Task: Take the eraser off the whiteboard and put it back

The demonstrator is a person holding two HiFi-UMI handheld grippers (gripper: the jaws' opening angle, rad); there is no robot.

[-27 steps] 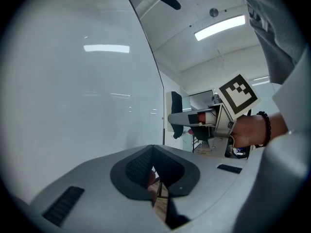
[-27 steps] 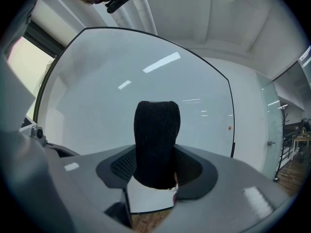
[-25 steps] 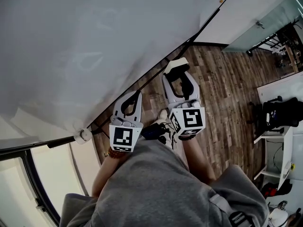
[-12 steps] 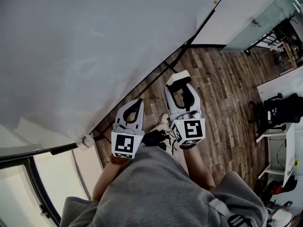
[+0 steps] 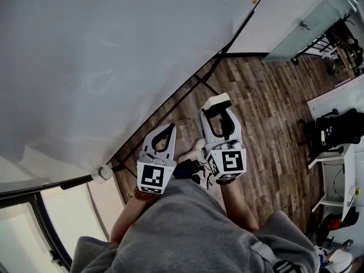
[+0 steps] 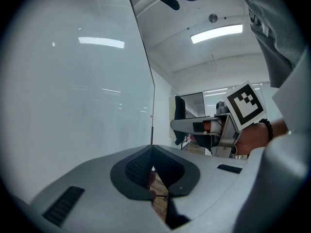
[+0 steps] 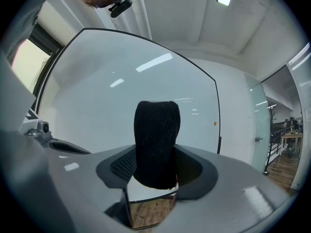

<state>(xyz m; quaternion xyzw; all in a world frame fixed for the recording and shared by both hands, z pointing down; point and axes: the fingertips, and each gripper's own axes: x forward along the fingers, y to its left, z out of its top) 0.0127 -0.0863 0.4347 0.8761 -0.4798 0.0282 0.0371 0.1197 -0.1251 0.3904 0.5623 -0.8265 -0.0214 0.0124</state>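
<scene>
Wood-plank flooring (image 5: 267, 112) runs beneath the person, whose grey top (image 5: 187, 232) fills the bottom of the head view. Just beyond it the two tools sit side by side, each with its marker cube nearest the body.

The left gripper (image 5: 169, 126) has its fingers clenched: in the left gripper view the dark ribbed pads meet at their tips, and nothing is caught between them. Only a sliver of floor shows through the gap lower down.

The right gripper (image 5: 218, 109), just beside it and reaching a little further forward, is grasping the eraser (image 7: 156, 144). In the right gripper view the eraser stands upright between the pads with its black felt face towards the camera. From the head view its white body shows at the fingertips, set against the floor and apart from the board's dark lower edge.

Ahead of both tools the whiteboard (image 5: 102, 56) spreads across the left and top, bare and faintly reflecting ceiling lights. Far off to the right stands a white shelf unit (image 5: 335, 175) with a black bag (image 5: 341, 131) on top.
</scene>
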